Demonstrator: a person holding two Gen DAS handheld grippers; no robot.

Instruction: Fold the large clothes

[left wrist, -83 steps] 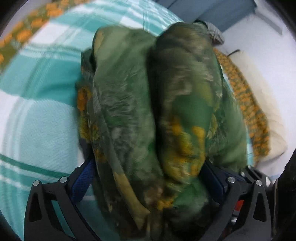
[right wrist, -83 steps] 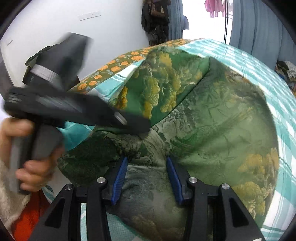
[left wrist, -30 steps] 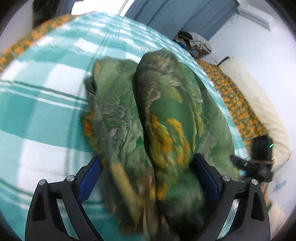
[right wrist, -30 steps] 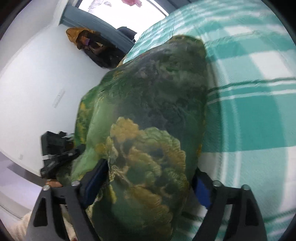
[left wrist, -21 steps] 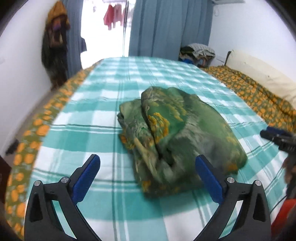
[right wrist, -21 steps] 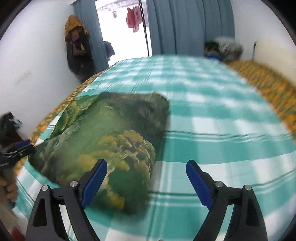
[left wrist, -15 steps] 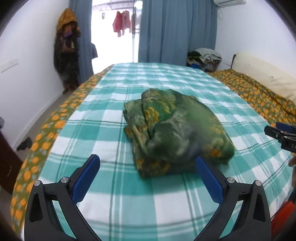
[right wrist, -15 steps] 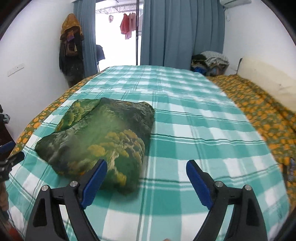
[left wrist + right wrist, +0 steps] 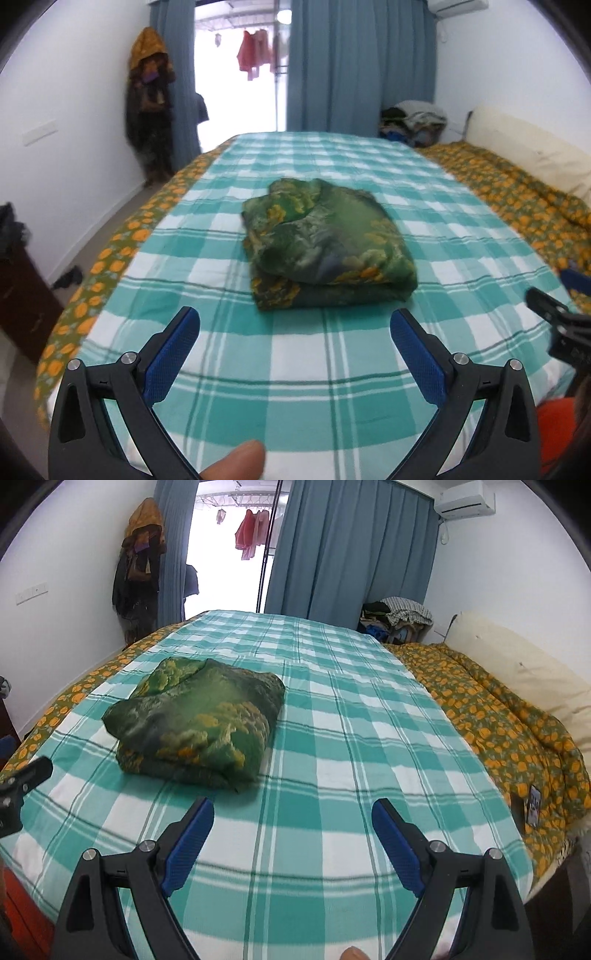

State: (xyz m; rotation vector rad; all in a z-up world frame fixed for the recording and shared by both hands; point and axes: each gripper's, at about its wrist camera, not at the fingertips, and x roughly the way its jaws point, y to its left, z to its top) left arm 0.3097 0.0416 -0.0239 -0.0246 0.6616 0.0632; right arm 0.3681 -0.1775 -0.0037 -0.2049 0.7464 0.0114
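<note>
Home bedroom: bed (image 9: 332, 738) w/ teal check sheet taking up most of the rm, cream pillow (image 9: 517, 664) lying by the wall, blue curtains (image 9: 332, 554) hanging, laundry (image 9: 251, 531) drying outside, clothes hanging on the wall (image 9: 147, 99), AC unit (image 9: 463, 496) sitting up top.

- My left gripper (image 9: 294, 326) no longer clamps the folded green garment (image 9: 327, 245); its jaws now stand wide apart with only the checked bedspread (image 9: 295, 369) between them.
- My right gripper (image 9: 292, 818) has let go too, jaws spread, nothing between the pads.
- Both grippers have pulled back and up from the garment, which now lies clear beyond the fingertips instead of filling each view.
- The garment, earlier bunched upright in my grip, now rests flat on the bedspread as a compact folded bundle.
- My right gripper, previously just beside the garment in the left view, now sits well apart from it at the frame's edge.
</note>
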